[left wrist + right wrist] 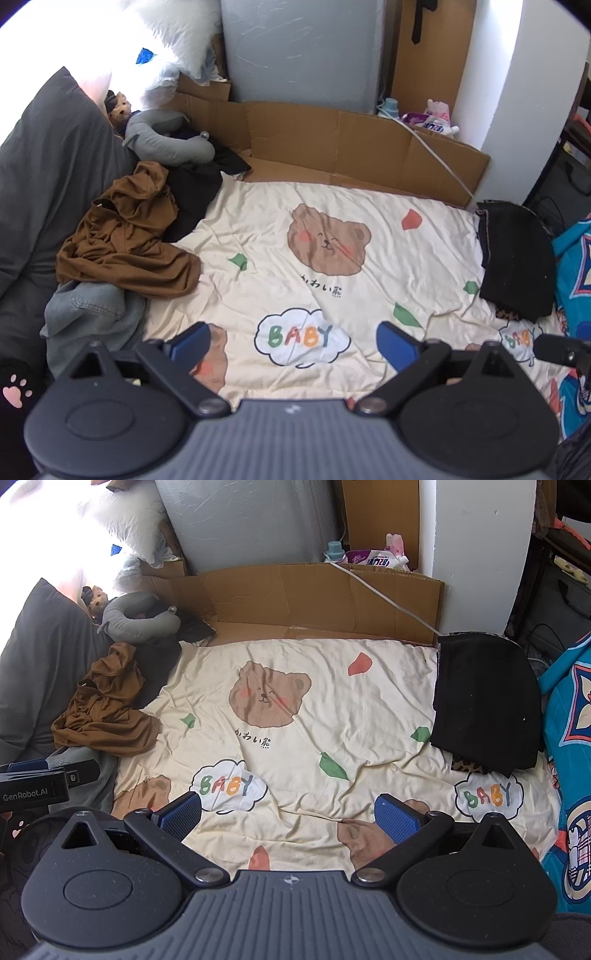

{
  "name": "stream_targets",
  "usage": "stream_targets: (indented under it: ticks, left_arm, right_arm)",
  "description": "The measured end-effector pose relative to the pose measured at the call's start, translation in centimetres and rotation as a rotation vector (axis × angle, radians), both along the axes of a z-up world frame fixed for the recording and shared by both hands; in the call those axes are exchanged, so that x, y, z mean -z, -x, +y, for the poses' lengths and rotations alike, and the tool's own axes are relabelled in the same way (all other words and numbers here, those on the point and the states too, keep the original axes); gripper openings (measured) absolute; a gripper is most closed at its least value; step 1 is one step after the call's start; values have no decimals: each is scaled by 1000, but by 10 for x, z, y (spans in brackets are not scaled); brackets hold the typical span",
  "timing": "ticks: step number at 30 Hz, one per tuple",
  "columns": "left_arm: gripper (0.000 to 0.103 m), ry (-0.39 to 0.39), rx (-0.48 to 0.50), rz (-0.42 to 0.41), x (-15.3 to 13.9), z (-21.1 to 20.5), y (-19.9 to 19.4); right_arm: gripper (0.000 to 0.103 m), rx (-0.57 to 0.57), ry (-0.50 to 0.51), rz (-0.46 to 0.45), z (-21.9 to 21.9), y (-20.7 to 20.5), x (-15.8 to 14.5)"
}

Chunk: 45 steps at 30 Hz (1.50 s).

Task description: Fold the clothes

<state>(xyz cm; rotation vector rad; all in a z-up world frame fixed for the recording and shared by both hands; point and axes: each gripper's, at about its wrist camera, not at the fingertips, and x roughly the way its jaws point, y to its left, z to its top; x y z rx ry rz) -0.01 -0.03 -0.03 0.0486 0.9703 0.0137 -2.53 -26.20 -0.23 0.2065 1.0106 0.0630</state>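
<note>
A crumpled brown garment lies at the left of the cream bear-print blanket, on top of a grey denim piece and next to a dark garment. A folded black garment rests at the blanket's right edge over a leopard-print piece. My left gripper hovers open above the near blanket, nothing between its blue pads. My right gripper is open too, over the blanket's near edge. The left gripper's side shows at the far left in the right wrist view.
A grey neck pillow and a dark grey pillow sit at the back left. Flattened cardboard lines the far side, with a white cable and bottles behind. A blue patterned quilt borders the right.
</note>
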Motion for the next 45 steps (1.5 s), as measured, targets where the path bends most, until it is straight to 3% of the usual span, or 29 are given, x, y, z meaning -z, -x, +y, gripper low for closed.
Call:
stream_targets:
  ticks: [45]
  left_arm:
    - [99, 11, -23, 16, 0, 3, -2]
  right_arm:
    - [103, 25, 4, -11, -1, 0, 0]
